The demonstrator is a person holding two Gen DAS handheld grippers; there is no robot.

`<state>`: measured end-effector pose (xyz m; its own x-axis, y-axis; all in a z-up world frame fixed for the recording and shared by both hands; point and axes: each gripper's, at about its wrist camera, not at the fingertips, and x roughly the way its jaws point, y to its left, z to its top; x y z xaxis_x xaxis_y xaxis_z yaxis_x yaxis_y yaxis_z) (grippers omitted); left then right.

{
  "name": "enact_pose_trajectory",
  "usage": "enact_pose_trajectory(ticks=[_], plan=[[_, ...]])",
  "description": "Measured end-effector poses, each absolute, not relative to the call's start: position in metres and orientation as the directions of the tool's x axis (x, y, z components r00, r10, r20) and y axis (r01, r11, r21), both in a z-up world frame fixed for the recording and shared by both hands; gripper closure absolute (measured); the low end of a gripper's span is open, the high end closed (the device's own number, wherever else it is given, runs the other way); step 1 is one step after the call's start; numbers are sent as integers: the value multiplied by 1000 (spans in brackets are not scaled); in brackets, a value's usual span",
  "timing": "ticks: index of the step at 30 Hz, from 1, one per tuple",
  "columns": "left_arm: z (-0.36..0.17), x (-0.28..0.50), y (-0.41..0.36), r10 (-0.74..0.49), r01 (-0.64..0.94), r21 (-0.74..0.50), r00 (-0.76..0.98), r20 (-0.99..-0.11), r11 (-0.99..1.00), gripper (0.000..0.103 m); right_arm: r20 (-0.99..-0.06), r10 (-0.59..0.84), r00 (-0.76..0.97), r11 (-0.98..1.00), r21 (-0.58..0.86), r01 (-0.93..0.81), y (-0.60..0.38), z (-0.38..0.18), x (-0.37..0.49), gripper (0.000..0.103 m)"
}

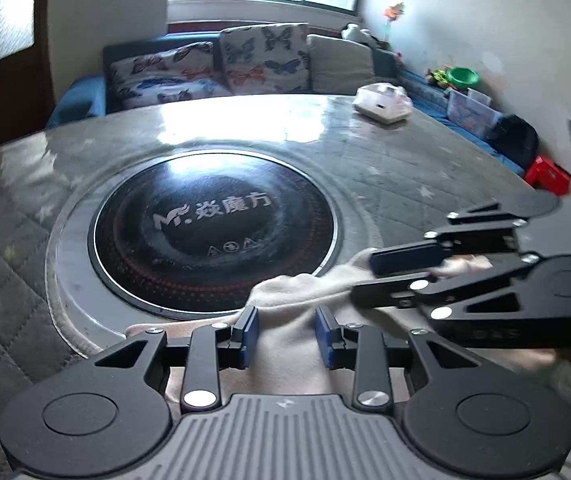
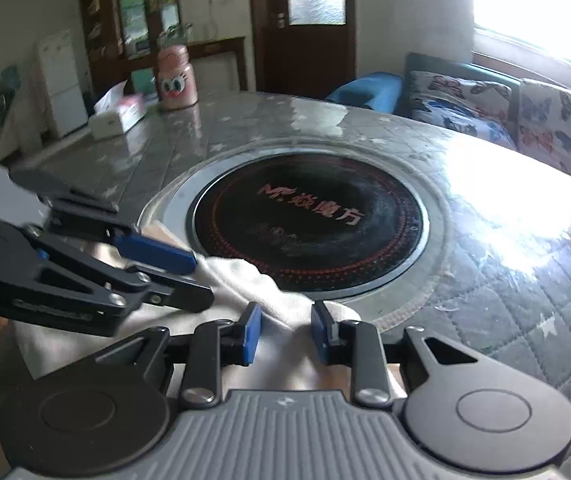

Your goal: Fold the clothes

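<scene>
A: Where is the garment?

B: The cream garment (image 1: 285, 300) lies bunched at the near edge of the worktop (image 1: 425, 152), right under both tools. Part of it reaches onto the rim of the round black induction hob (image 1: 213, 232) set into the worktop, just beyond the jaws.

A: And the left gripper (image 1: 287, 336)?

B: Its jaws stand at a narrow gap with the blue pads (image 1: 250, 336) apart. Cloth lies between and below them, but the pads do not press on it, so nothing is gripped.

A: The right gripper (image 2: 285, 334)?

B: Much the same in its own view: jaws set narrow, a ridge of the cream cloth rising in the gap. From the left wrist view it comes in from the right, turned on its side, its pads on either side of a fold; the picture is blurred there, so I cannot tell for sure whether they pinch it, though they look slack.

A: How do the two tools sit to each other?

B: Close together, the right one's tips just beyond and to the right of the left jaws, both over the same heap of cloth.

A: Anything else on the worktop?

B: Well beyond the left jaws, a white tissue box (image 1: 383, 106). Far past the right jaws, a pink jar with a cartoon face (image 2: 175, 80) and another tissue box (image 2: 119, 116). A sofa with butterfly cushions (image 1: 261, 60) stands behind the worktop.
</scene>
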<state>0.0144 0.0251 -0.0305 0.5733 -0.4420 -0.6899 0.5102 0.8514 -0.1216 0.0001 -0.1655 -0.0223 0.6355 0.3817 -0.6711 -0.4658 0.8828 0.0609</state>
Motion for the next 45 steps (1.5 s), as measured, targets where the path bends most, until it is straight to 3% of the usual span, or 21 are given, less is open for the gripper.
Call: enact_pose_trajectory(ticks=[18,25,33,38,45], plan=[[-22,8,25,-407,473,-95,621,-670,876,68,-624,300,722,936,46,-350,-229,-3,-54,78],[-1,-37,20,-458,533,-83,625,-632,842,68,-664,270,697,959,120,-256,-252,-14,-51,82],[-14,-65,-6,-499,606,-83,561,-661,791,68,-663,161,731,967,-43,-252,-244,-32,-54,87],[-15,-66,12,-481,560,-109,577,-660,821,67,-627,187,756,964,-33,-265,-247,-14,-59,87],[-12,-36,51,-362,410,-82,672,-647,908,66,-614,314,724,918,2,-396,-216,-9,-57,87]])
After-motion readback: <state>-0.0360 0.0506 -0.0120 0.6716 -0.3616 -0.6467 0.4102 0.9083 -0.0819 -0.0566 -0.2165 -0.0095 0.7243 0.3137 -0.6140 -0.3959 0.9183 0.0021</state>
